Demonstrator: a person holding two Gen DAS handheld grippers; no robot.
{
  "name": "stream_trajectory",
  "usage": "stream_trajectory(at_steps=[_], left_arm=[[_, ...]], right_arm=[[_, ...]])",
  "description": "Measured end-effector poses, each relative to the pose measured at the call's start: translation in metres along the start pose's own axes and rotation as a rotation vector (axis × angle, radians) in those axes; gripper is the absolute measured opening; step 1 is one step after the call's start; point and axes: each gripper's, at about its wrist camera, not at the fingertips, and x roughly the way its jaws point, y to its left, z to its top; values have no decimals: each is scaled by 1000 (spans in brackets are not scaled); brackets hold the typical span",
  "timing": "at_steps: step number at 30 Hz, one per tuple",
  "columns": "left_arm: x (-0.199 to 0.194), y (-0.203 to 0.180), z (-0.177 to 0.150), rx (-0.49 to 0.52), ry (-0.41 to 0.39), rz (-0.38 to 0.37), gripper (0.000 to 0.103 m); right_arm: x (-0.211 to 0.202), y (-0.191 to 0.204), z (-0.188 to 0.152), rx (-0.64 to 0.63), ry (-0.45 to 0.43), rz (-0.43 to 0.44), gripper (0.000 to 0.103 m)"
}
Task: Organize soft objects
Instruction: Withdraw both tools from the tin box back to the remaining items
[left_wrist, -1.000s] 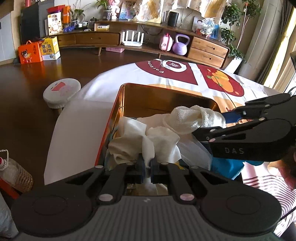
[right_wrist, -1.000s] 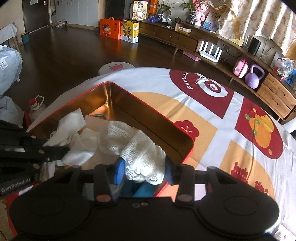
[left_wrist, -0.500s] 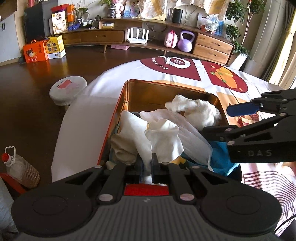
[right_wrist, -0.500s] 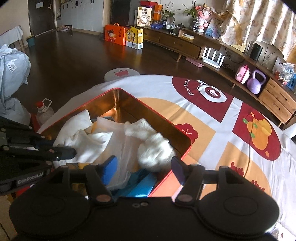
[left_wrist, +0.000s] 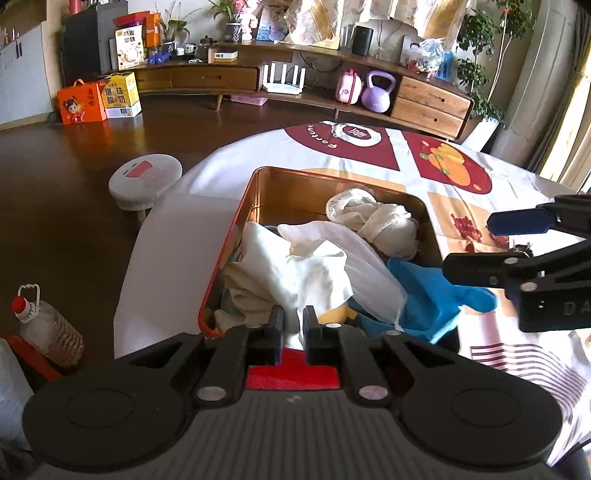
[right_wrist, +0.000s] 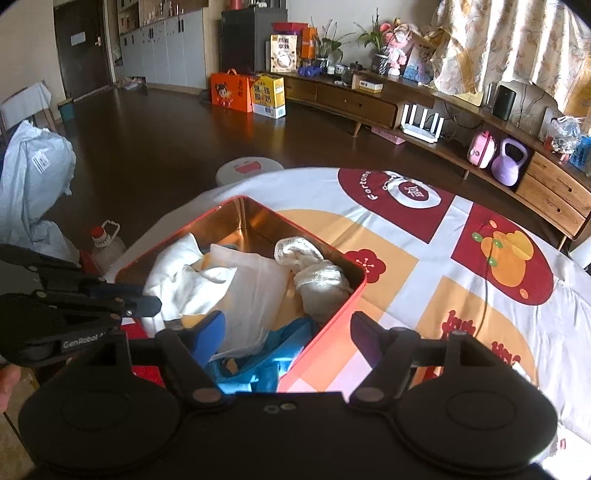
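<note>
The step in hand looked like the release after a deposit: the soft things lay inside the red rectangular metal tin with a gold lining, which sat on the round worktop under a white cloth printed with red and orange panels. The right gripper hung above the tin's near corner, its fingers parting wide with nothing pinched; below the gap between them showed a bright blue cloth. Ahead of them lay the crumpled white cloths and, farther, the bundled cream gauze. The left gripper had its fingers nearly together and just opening, a white fold's edge at their tips; whether they pinched it could not be told. Next would likely come lifting both clear. The tin's raised rim stood closest to the fingers.
</note>
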Motion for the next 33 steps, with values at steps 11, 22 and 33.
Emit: stream_trajectory(at_steps=[11, 22, 33], left_arm=[[-42, -23, -5, 19, -92, -17, 67], [-78, -57, -6, 38, -175, -57, 81], [-94, -106, -8, 55, -208, -180, 86]], right_arm=[[-58, -15, -17, 64, -96, 37, 81], [-118, -37, -51, 133, -199, 57, 98], [-159, -76, -104, 224, -261, 23, 103]])
